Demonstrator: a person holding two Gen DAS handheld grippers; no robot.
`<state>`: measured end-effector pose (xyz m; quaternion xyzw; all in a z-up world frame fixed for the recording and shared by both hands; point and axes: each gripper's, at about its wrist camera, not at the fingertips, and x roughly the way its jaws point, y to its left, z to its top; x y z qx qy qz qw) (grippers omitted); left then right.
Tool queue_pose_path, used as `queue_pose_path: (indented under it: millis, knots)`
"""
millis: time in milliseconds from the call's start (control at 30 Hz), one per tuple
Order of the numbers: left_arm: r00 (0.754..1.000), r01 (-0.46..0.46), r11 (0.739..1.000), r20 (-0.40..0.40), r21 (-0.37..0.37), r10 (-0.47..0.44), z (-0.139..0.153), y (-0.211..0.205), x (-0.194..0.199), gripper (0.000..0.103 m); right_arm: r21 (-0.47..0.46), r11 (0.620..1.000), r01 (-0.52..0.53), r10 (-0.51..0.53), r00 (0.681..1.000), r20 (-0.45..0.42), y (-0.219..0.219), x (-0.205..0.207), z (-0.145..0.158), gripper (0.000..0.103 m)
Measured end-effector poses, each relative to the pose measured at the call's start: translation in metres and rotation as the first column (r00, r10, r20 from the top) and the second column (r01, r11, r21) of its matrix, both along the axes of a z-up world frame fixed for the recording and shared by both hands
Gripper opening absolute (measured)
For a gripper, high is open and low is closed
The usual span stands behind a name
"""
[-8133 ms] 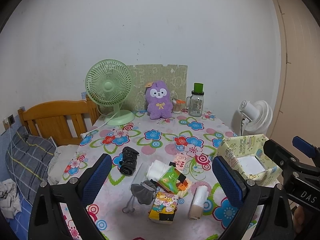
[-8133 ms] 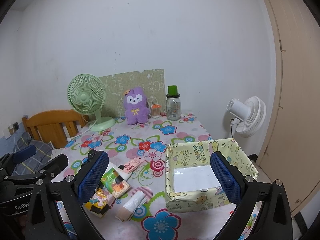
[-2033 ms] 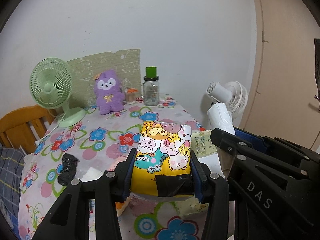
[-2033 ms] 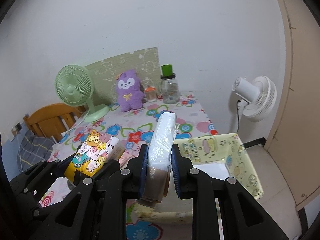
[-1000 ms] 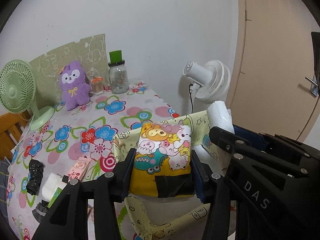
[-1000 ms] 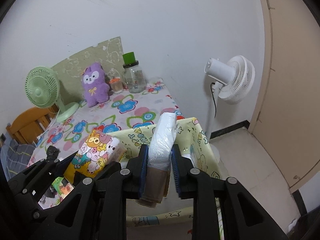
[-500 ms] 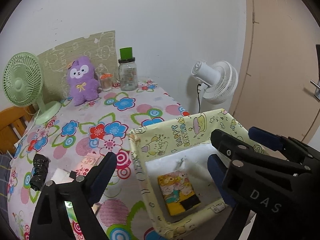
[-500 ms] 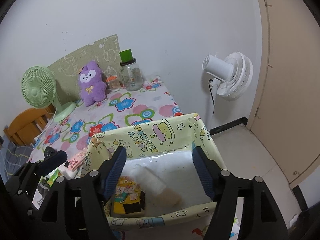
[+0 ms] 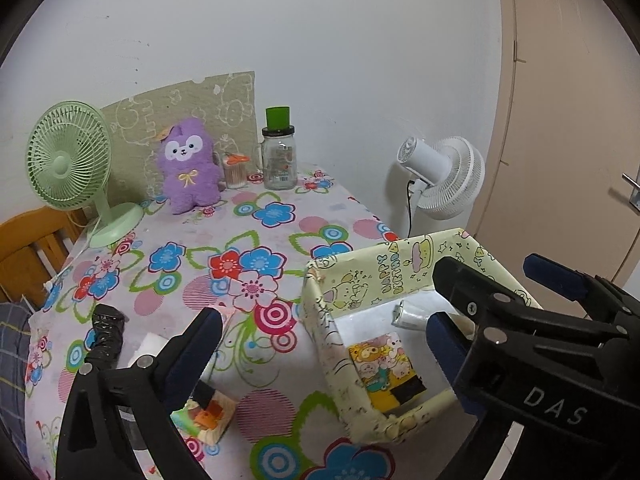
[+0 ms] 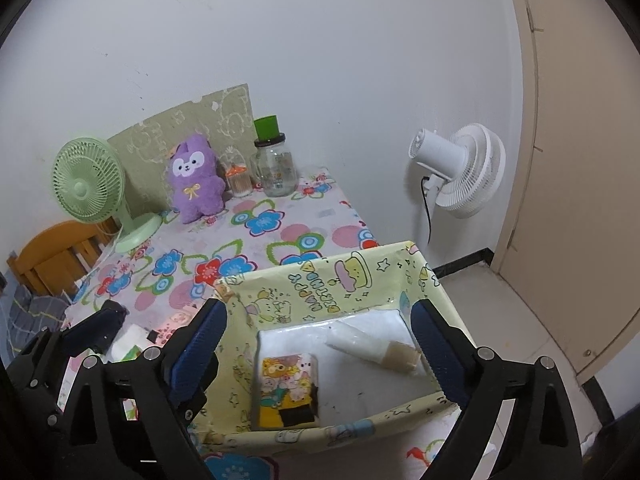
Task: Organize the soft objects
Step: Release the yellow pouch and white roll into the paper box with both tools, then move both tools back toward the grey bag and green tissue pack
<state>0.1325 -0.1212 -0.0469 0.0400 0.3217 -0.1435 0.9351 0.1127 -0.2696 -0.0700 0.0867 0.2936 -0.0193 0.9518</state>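
Observation:
A yellow cartoon tissue pack [image 9: 384,372] [image 10: 288,388] and a white roll of bags [image 9: 412,316] [image 10: 368,346] lie loose on the floor of the yellow patterned box [image 9: 384,276] [image 10: 320,284]. My left gripper [image 9: 320,344] hangs over the box's left wall, jaws opening wide with nothing between them. My right gripper [image 10: 318,320] is above the box, jaws also opening and empty. On the flowered cloth left of the box lie a green pack [image 9: 208,416], a black bundle [image 9: 106,336] and a white roll [image 9: 148,344].
At the back of the table stand a purple plush [image 9: 188,176], a green desk fan [image 9: 68,164] and a glass jar [image 9: 278,160]. A white floor fan [image 10: 460,172] stands by the wall, a door [image 10: 580,160] is at the right, and a wooden chair [image 9: 28,248] at the left.
Both grippers have opened: the tissue pack left the left jaws and the roll left the right jaws, and both now lie in the box. Both grippers have drawn back slightly.

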Motion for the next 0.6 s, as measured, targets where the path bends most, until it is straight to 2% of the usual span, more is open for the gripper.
queue_pose_path:
  millis: [600]
  knots:
    - [0.997, -0.057, 0.998, 0.053, -0.020, 0.059, 0.017, 0.043, -0.024, 0.103, -0.022, 1.000, -0.020, 0.021, 0.999, 0.046, 0.034, -0.022, 0.022, 0.098]
